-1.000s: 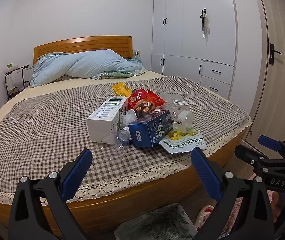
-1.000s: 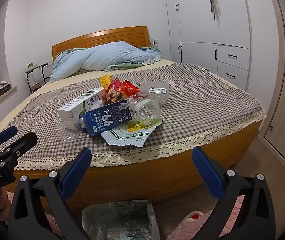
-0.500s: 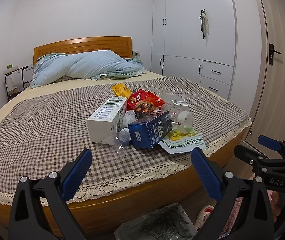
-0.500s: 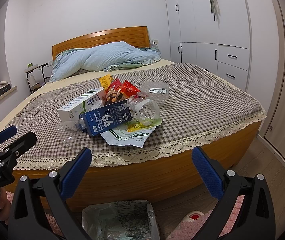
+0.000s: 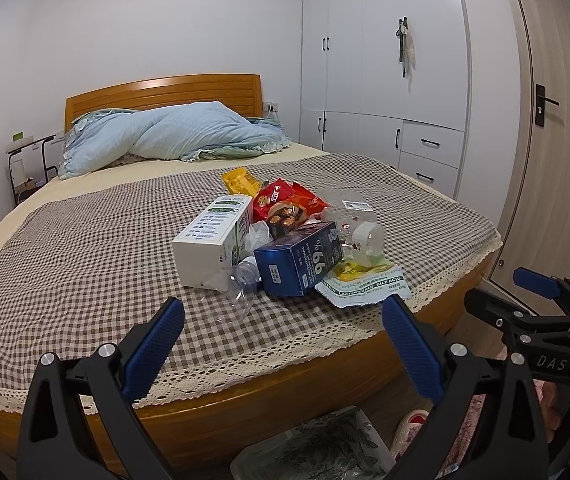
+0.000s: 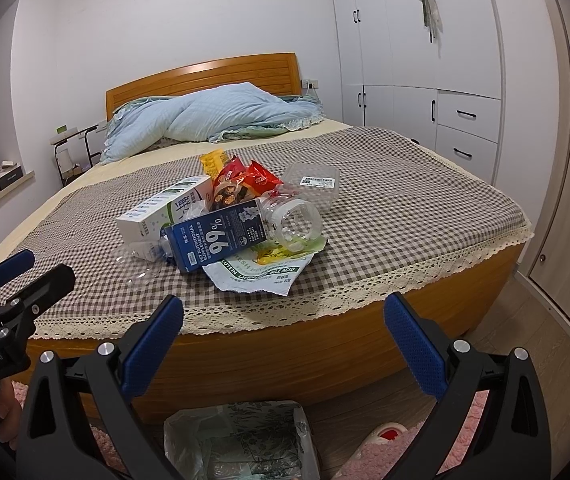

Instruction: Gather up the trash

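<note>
Currently both my tongs, left [image 5: 283, 334] and right [image 6: 283, 334], hang spread and empty short of the trash [image 6: 229, 224], bag [image 6: 241, 440] below for drops.

Ahead of the left gripper [image 5: 281, 344], a blue carton [image 5: 299, 258] lies on the bed [image 5: 65, 256], a white box [image 5: 213, 236] left of it, a jar [image 5: 359, 236] right, wrappers [image 5: 285, 204] behind.

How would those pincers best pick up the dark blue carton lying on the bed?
Probably across the blue carton's two long flat sides near its middle, coming down from above. It lies on its side atop the pile, tilted, with its top face clear. Either open gripper, left or right, could manage it.
</note>
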Action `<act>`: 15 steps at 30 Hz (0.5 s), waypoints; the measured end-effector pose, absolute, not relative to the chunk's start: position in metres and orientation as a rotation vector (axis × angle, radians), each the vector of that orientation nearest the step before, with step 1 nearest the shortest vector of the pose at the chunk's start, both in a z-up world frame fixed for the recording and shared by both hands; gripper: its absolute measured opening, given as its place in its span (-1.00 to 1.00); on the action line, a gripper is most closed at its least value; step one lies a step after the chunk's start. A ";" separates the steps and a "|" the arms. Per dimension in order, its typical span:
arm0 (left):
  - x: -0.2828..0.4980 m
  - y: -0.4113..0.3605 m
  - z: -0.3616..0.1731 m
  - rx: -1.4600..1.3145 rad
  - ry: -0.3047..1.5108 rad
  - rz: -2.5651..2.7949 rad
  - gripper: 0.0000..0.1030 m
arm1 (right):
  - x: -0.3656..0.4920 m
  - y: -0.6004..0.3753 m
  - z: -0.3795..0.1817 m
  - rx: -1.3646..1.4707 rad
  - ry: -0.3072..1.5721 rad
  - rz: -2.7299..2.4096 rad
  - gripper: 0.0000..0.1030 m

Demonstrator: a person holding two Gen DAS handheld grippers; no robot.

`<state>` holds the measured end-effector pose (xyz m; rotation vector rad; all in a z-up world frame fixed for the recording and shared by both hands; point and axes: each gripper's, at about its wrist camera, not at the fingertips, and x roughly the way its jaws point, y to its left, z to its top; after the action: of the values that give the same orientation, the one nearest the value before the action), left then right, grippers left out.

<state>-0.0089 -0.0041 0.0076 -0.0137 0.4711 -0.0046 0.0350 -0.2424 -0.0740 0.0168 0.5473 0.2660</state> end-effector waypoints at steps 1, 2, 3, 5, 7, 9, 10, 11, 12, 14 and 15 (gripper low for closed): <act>-0.009 -0.004 0.008 -0.014 0.471 -0.006 0.86 | 0.035 -0.242 -0.074 0.017 0.547 0.266 0.88; -0.009 -0.005 0.008 -0.013 0.470 -0.007 0.86 | 0.035 -0.242 -0.074 0.017 0.547 0.266 0.88; -0.010 -0.005 0.008 -0.013 0.469 -0.007 0.86 | 0.035 -0.243 -0.074 0.017 0.547 0.266 0.88; -0.010 -0.005 0.008 -0.012 0.469 -0.006 0.86 | 0.035 -0.242 -0.074 0.016 0.547 0.265 0.88; -0.010 -0.005 0.009 -0.013 0.468 -0.006 0.86 | 0.035 -0.242 -0.074 0.016 0.547 0.266 0.88; -0.010 -0.005 0.009 -0.012 0.467 -0.005 0.86 | 0.035 -0.242 -0.074 0.016 0.546 0.266 0.88; -0.010 -0.005 0.008 -0.013 0.467 -0.005 0.86 | 0.035 -0.242 -0.074 0.016 0.546 0.266 0.88; -0.010 -0.005 0.008 -0.013 0.467 -0.005 0.86 | 0.035 -0.242 -0.074 0.016 0.546 0.266 0.88; -0.010 -0.005 0.008 -0.012 0.467 -0.005 0.86 | 0.035 -0.242 -0.074 0.016 0.546 0.266 0.88; -0.010 -0.005 0.008 -0.013 0.466 -0.005 0.86 | 0.035 -0.243 -0.074 0.016 0.547 0.265 0.88; -0.010 -0.005 0.008 -0.012 0.466 -0.004 0.86 | 0.035 -0.243 -0.074 0.016 0.547 0.265 0.88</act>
<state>-0.0104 -0.0047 0.0084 -0.0123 0.4663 -0.0044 0.0349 -0.2427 -0.0738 0.0165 0.5471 0.2651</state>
